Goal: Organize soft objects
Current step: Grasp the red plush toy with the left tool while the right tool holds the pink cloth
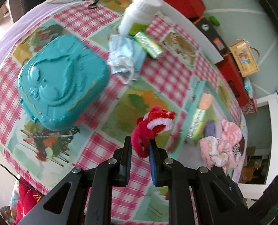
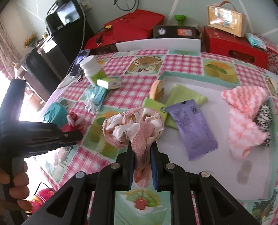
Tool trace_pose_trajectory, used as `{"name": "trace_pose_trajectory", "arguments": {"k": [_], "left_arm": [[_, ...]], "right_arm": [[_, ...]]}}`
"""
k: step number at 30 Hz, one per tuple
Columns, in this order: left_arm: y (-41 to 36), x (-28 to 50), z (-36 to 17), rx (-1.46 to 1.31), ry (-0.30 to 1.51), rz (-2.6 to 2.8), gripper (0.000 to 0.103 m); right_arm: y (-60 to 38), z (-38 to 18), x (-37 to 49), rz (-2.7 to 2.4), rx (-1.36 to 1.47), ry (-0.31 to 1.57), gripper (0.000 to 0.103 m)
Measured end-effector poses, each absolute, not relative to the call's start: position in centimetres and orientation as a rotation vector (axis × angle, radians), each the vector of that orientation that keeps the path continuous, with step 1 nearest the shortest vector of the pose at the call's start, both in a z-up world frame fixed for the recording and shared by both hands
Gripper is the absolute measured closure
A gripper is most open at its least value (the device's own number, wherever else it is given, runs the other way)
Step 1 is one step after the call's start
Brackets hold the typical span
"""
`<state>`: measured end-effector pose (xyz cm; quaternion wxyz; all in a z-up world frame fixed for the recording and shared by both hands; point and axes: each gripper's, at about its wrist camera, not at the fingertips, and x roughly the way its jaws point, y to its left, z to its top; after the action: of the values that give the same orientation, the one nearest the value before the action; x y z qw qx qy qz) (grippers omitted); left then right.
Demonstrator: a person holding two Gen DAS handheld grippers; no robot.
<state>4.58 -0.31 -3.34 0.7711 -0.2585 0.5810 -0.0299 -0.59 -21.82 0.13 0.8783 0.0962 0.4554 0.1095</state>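
My left gripper (image 1: 140,144) is shut on a red and white fuzzy toy (image 1: 152,129) and holds it above the checked tablecloth; the toy also shows in the right wrist view (image 2: 74,121). My right gripper (image 2: 141,148) is shut on a pink frilled cloth garment (image 2: 133,125) whose bunched part lies on the table; it also shows in the left wrist view (image 1: 216,148). A pink and white fuzzy cloth (image 2: 246,116) lies on a white mat (image 2: 223,168) at the right, over a black and white speckled soft item (image 2: 264,114).
A teal plastic case (image 1: 62,80), crumpled blue face masks (image 1: 124,56), a white bottle (image 1: 139,15) and a green packet (image 1: 148,45) lie on the table. A purple pouch (image 2: 193,125), a green cloth (image 2: 184,95) and a sponge (image 2: 156,90) lie on the mat. Red boxes (image 2: 233,45) stand behind.
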Motion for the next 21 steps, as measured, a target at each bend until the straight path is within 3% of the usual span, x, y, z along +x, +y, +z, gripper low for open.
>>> {"name": "trace_pose_trajectory", "arguments": {"k": [21], "left_arm": [[-9.7,3.8,0.1,-0.348,1.231,-0.322,0.086]], "right_arm": [[-33.9,2.5,-4.0,-0.076,0.306,0.888,0.087]]}}
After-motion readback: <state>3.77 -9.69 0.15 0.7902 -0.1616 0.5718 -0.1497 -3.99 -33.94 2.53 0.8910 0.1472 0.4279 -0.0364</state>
